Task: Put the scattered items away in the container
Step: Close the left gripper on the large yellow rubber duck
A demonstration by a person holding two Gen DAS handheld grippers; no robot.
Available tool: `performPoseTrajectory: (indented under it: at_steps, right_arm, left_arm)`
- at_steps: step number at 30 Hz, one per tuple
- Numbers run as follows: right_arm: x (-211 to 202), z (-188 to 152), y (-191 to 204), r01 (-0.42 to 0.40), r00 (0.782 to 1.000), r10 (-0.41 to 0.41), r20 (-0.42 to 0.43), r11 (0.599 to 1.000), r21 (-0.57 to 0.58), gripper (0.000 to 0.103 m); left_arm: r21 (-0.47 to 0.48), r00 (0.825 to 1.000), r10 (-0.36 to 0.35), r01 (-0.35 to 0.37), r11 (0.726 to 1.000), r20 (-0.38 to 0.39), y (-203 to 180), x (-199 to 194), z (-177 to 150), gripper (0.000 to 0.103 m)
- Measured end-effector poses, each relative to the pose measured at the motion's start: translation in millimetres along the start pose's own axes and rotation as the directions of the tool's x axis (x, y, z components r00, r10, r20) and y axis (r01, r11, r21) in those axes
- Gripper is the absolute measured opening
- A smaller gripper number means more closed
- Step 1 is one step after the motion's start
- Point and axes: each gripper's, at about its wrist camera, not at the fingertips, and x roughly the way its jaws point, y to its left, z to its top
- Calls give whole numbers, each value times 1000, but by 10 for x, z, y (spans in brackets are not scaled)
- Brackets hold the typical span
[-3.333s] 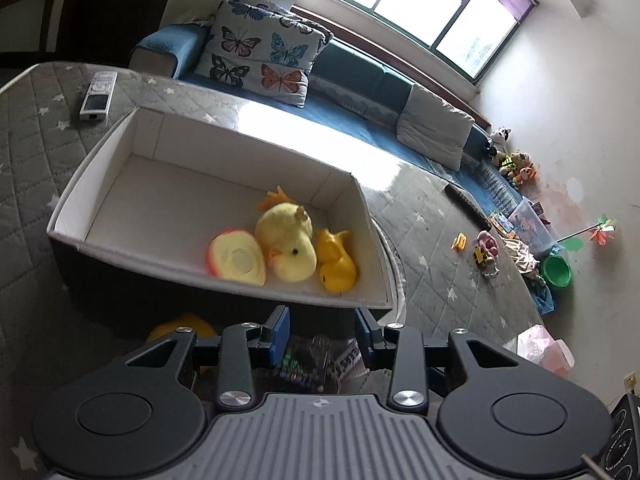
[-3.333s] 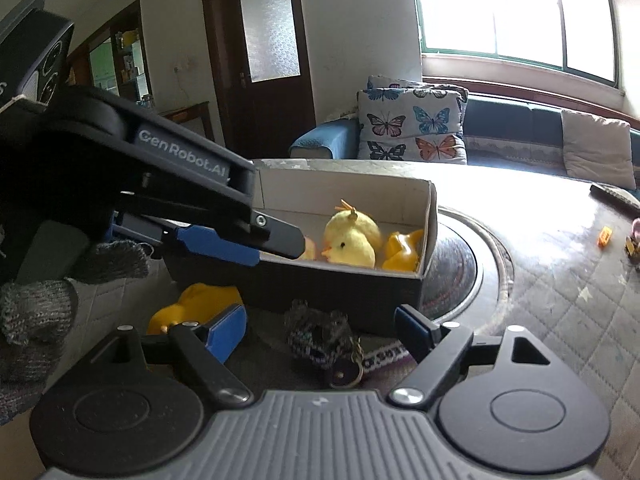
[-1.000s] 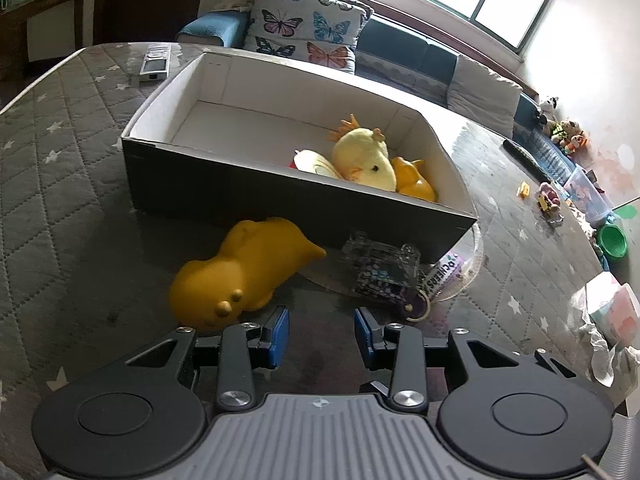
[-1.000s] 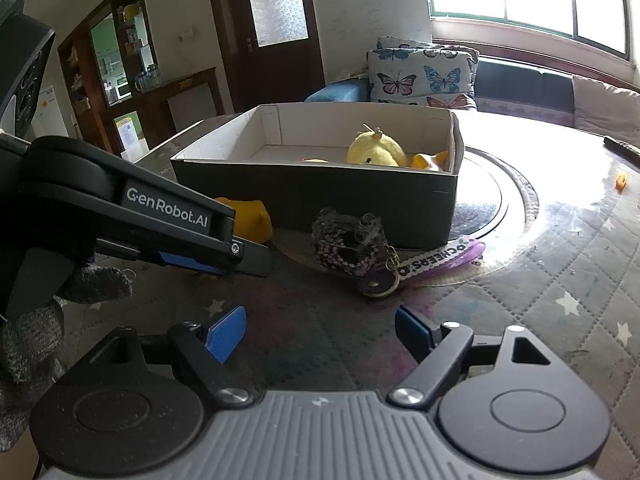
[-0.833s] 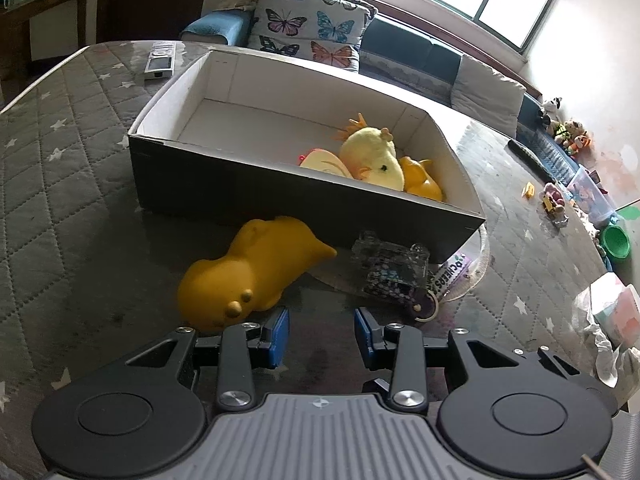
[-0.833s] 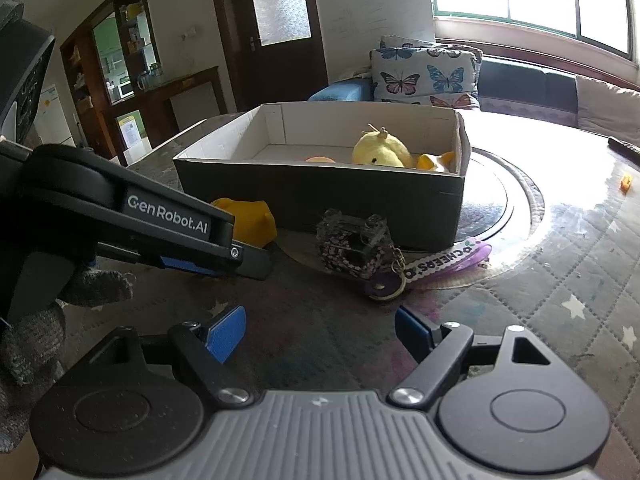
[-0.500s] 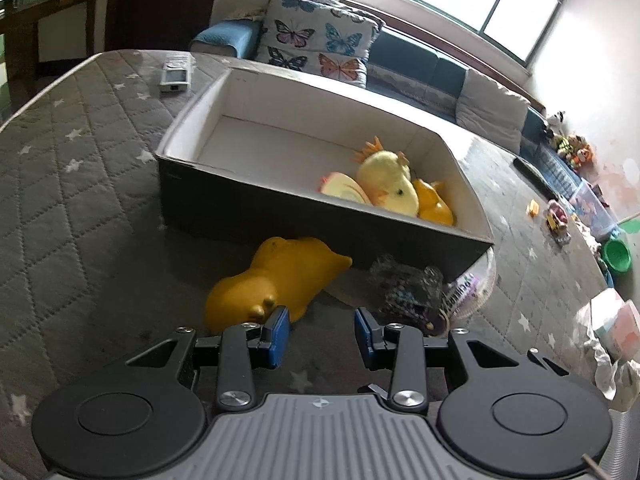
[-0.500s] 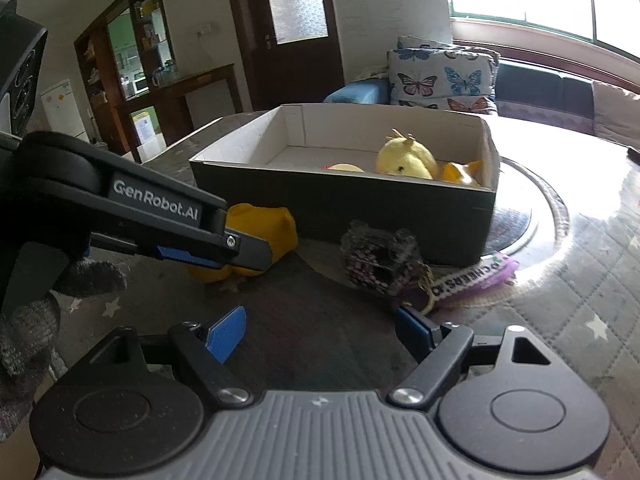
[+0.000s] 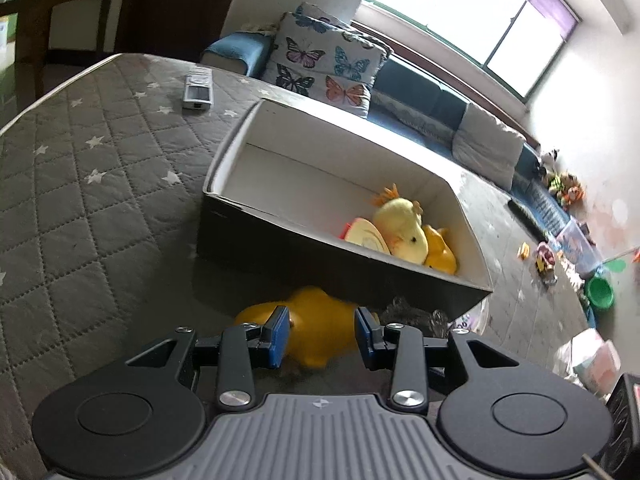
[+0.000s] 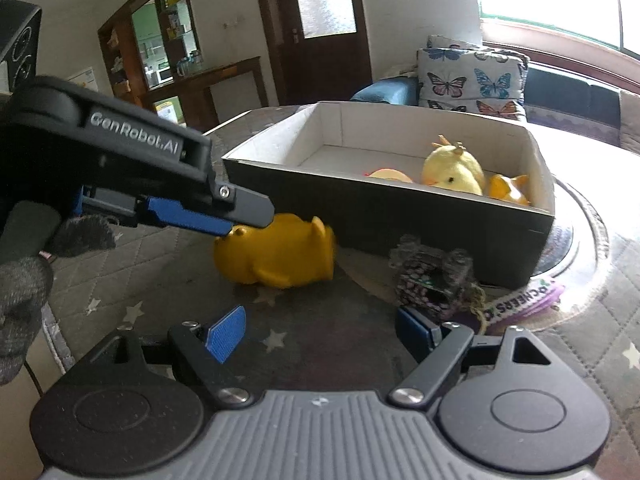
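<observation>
Quilted grey tabletop [image 9: 100,184] with star print, sofa and bright window behind. Dark cardboard box [image 9: 280,244], white inside, stands beyond both sets of fingers; it already holds a plush chick [image 9: 400,224], a small orange toy [image 9: 440,256] and a rounded fruit-like toy [image 9: 366,236].

Left gripper [image 9: 320,334]: fingers apart, straddling the yellow rubber toy [image 10: 276,256], which lies on its side on the tabletop just in front of the box wall. Body sits between the blue pads; contact not confirmed from either view.

Right gripper [image 10: 320,330]: fingers wide apart, holding nothing. Beaded pouch [image 10: 432,280] with a printed lanyard [image 10: 528,300] lies just ahead of its right finger.

Judgement: toy looks hollow, light and squashy, with a smooth, possibly slippery skin. Best hold is across the thick mid-body, not the tapered end; moderate squeeze, or it may pop out.
</observation>
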Motion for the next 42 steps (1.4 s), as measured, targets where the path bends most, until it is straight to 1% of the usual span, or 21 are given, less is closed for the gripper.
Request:
performPoseTrajectory:
  at_steps: [3,6,11,17,19,23,27,34,40,42]
  right_arm:
    - [42,4,48,-14,1000,14,-10,1000,-11,84]
    - [85,0,103,-26,999,26,-19,999,-24,84]
    - [131,4,139,-40,999,39,-26,999,-35,84]
    - [224,88,191,-53,998,52,-24,996,-65,84]
    - [260,122,208,-58,998,56,-22,996,-74,84]
    - [339,167,226,-66,998,64,-26,994,-90,84]
    - [398,172,254,-93,995,90,-32,990,-105,85]
    - [344,150,280,-115,993,112,-37,987,-113,85]
    - [202,101,392,-154,988,148,-46,976,-156,84]
    - [186,97,410,-153,988,148,-43,975,-163,84]
  left_arm:
    - [-9,1000,9,-9,1000,-1,69,8,16,39]
    - [-37,1000,18,-18,999,-5,176,34,25,39]
    - [-77,999,35,-38,996,-34,347,78,-6,39]
    - [-109,999,23,-26,994,-29,440,0,-35,39]
    - [-125,1000,5,-9,992,-29,459,-24,-42,39]
    - [-158,999,-27,20,987,-41,487,-34,-71,39]
    - [-194,998,-33,21,981,-59,513,-1,-102,40]
    - [-231,998,-16,3,973,-52,563,33,-79,40]
    - [-254,999,-3,-8,967,-46,616,91,-33,40]
    - [-256,999,-6,-6,967,-46,618,101,-30,41]
